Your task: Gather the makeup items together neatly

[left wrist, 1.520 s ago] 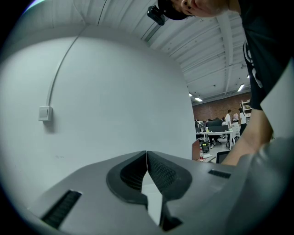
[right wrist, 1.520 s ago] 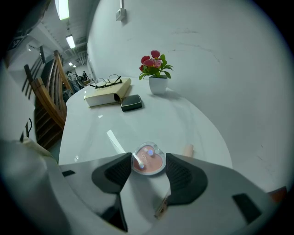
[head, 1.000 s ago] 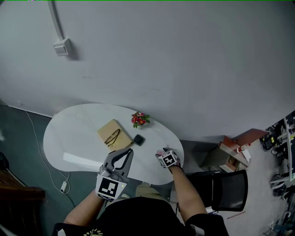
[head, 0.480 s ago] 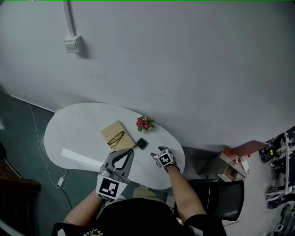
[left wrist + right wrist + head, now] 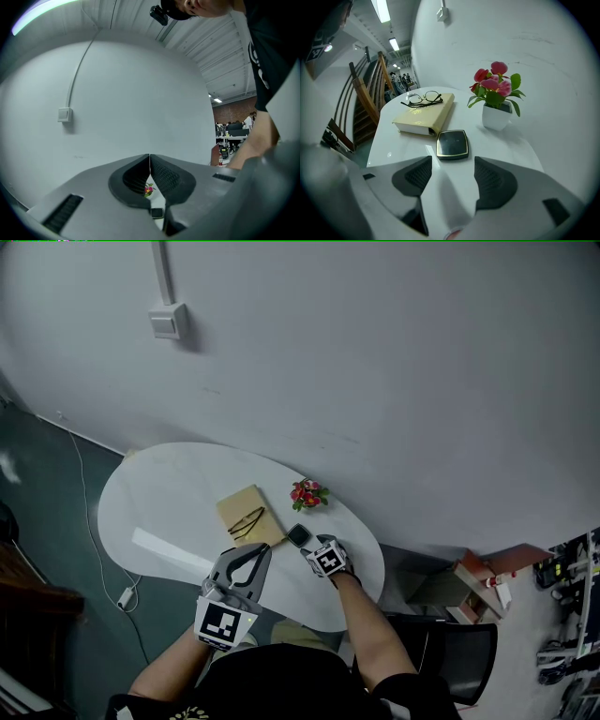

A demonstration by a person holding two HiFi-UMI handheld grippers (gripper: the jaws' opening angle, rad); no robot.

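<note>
Right gripper view: the right gripper (image 5: 451, 168), jaws spread and empty, is poised just short of a black square compact (image 5: 452, 144) on the white table (image 5: 393, 140), near a book (image 5: 425, 116) topped with eyeglasses (image 5: 423, 99) and a potted flower (image 5: 497, 101). The left gripper (image 5: 149, 164), jaws pressed together on nothing, hangs at the table's near edge. Gathering looks barely begun: the compact, the only makeup item visible, is not yet grasped.

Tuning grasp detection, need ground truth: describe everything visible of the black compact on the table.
The compact is a flat black square case with rounded corners, a glossy lid and a thin gold-looking rim. It is shut and lies flat on the white table, by the near corner of the tan book; whether they touch is unclear. The right gripper, jaws apart, sits just short of it, not touching.
</note>
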